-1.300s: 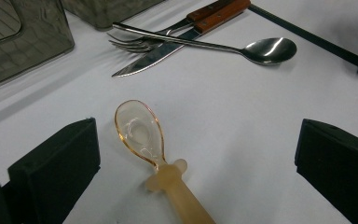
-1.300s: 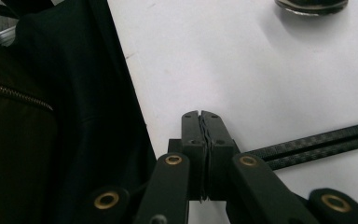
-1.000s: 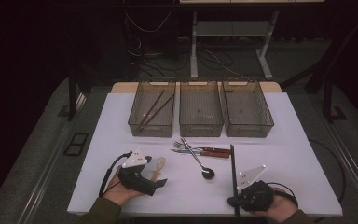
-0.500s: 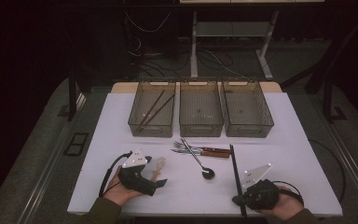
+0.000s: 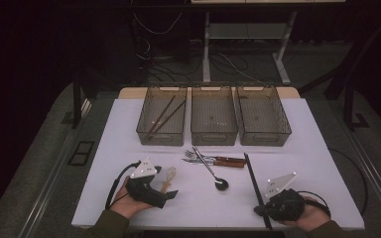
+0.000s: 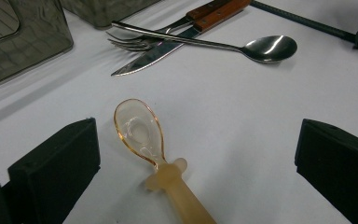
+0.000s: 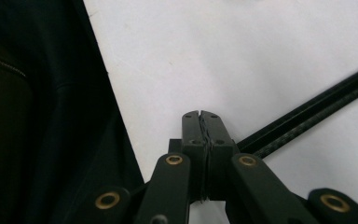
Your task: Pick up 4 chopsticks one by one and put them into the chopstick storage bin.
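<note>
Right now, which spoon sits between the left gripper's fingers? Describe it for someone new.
On the white table, look near its front edge, left of the cutlery pile. There the clear amber spoon lies between the open left gripper fingers. Unlike the steel spoon, it is see-through, with a stubby pale handle.

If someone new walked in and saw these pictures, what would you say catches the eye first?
Probably the amber plastic spoon lying on the white table between the open jaws of the left gripper. Beyond it, a fork, a knife and a metal spoon lie crossed in a pile. At the table's far edge stand three mesh bins.
</note>
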Available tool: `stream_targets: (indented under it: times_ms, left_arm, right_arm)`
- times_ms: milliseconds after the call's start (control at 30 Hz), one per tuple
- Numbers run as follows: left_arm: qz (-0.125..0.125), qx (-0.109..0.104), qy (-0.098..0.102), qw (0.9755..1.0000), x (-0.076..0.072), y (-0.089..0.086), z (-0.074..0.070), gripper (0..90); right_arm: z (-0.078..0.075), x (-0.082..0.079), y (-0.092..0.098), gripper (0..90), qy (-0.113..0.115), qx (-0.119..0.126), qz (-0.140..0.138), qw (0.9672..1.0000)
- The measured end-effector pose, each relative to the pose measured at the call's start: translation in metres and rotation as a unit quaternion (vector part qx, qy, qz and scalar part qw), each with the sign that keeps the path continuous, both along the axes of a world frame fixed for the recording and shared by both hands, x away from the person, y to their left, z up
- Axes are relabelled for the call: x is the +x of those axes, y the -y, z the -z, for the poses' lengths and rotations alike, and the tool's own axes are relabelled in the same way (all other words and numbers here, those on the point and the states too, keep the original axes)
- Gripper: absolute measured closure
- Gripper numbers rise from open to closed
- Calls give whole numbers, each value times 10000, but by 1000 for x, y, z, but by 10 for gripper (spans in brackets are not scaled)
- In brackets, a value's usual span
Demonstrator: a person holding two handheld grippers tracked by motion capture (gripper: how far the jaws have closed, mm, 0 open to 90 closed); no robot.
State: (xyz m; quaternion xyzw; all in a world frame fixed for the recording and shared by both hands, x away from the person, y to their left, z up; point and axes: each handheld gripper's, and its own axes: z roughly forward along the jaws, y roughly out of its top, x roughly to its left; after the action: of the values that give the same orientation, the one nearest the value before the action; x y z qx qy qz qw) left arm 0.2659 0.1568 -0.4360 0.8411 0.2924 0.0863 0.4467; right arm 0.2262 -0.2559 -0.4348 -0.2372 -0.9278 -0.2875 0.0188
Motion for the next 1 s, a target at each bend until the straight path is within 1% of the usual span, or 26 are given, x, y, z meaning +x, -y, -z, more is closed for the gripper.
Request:
stream_targets:
  times_ms: [33, 67, 300, 333, 400, 567, 1000]
  left_arm:
    - [-3, -7, -1, 10000, 0, 0, 0, 0]
    - [3, 1, 1, 10000, 0, 0, 0, 0]
    - [-14, -21, -4, 10000, 0, 0, 0, 0]
    - [0, 3, -1, 10000, 0, 0, 0, 0]
    - [3, 2, -2, 10000, 0, 0, 0, 0]
    - [-12, -13, -1, 10000, 0, 0, 0, 0]
    - [-20, 138, 80, 9999, 1, -4, 2, 0]
  right_arm:
    - [0, 0, 1, 890, 7, -3, 5, 10000]
    - [0, 0, 2, 889, -22, -1, 73, 10000]
    - [0, 3, 12, 890, -8, -32, 179, 9998]
    - [-1, 3, 14, 890, -18, -41, 223, 9997]
    - [0, 5, 17, 890, 16, -52, 233, 9997]
    - [-1, 7, 25, 892, 43, -88, 365, 9993]
    - [-2, 13, 40, 896, 133, -205, 608, 9979]
